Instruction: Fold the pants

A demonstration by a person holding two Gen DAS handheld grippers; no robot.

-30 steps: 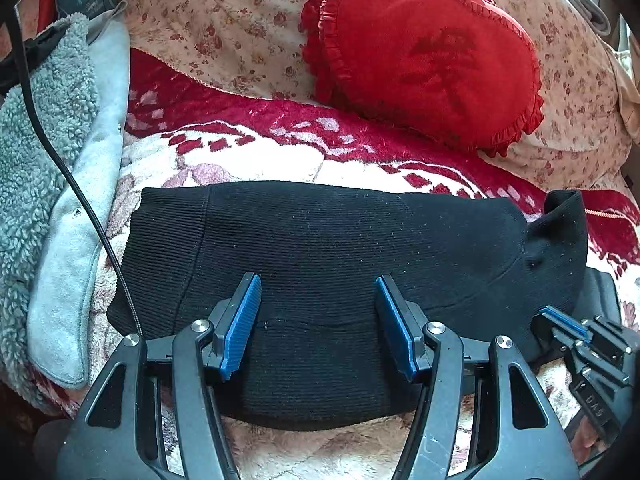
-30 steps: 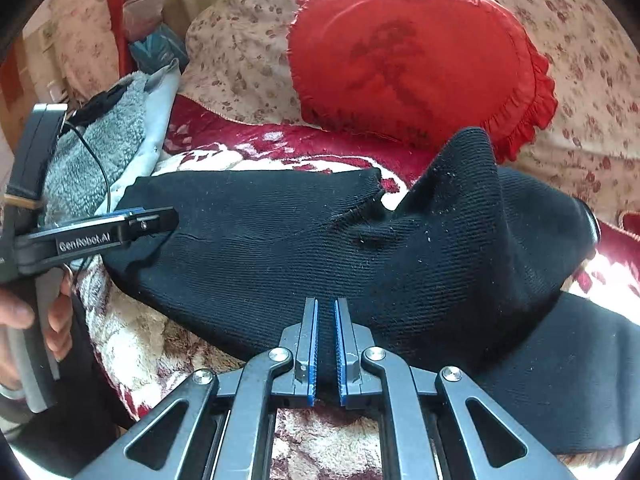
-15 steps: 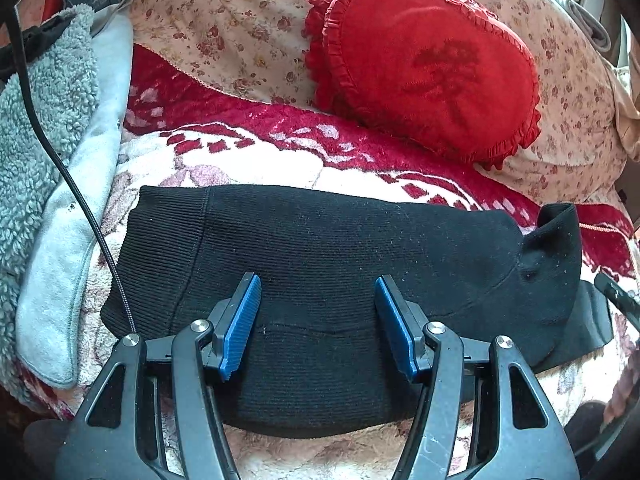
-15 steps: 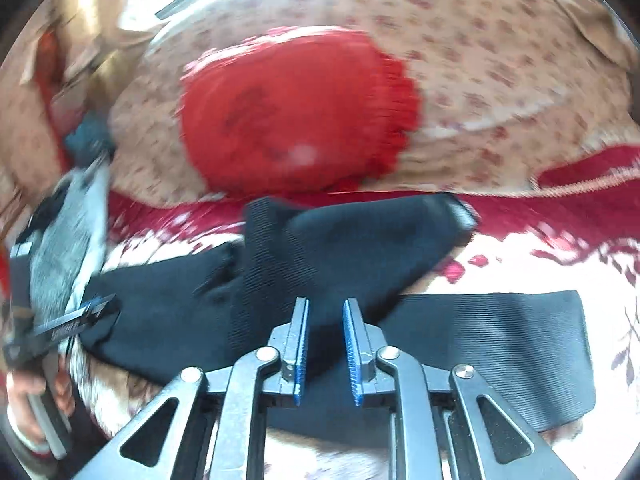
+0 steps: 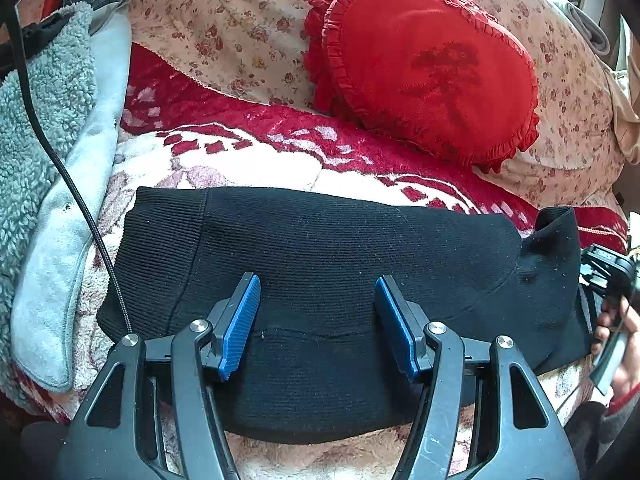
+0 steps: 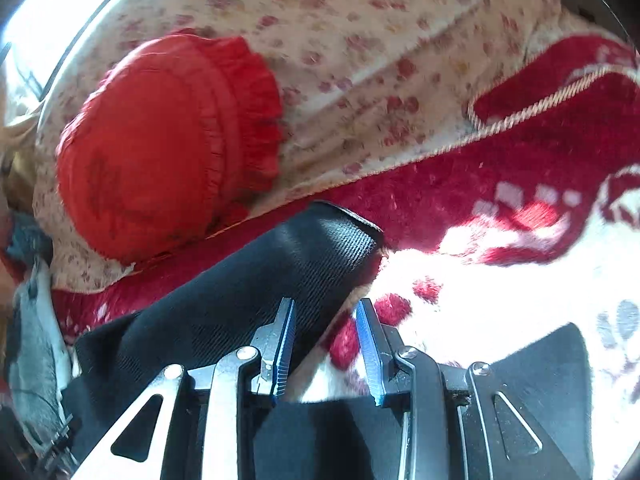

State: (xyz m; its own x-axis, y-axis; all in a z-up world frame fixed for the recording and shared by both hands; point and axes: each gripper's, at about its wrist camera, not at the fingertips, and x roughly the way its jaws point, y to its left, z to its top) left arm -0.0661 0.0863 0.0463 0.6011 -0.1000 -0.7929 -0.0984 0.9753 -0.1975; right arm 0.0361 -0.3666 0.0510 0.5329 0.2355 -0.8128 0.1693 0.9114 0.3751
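The left claw (image 5: 318, 322) stands about half spread over the near part of the black pants (image 5: 320, 264), its blue ribbed pads (image 5: 240, 326) clear of the cloth and pinching nothing; it tilts steeply down toward the bed. The right claw (image 6: 326, 346) is opening, its jaws partly spread with only blanket and a dark strip of cloth seen through the gap, no fabric pressed by either pad; a rolled black leg end (image 6: 304, 256) lies just beside its left finger. A hand (image 5: 618, 350) grips that tool at the right edge of the left view. The pants are a fine ribbed knit, folded into a long band across the near side of the bed, one cuff standing up at the right end (its rim a little curled). Under them lies a plush red-and-cream blanket (image 5: 248, 164). A grey fleece garment (image 5: 44, 152) sits along the bed's left edge, crossed by a black braided cable (image 5: 68, 176). Farther back, a red heart-shaped frilled cushion (image 5: 420, 60) leans on a floral quilt (image 5: 224, 16).
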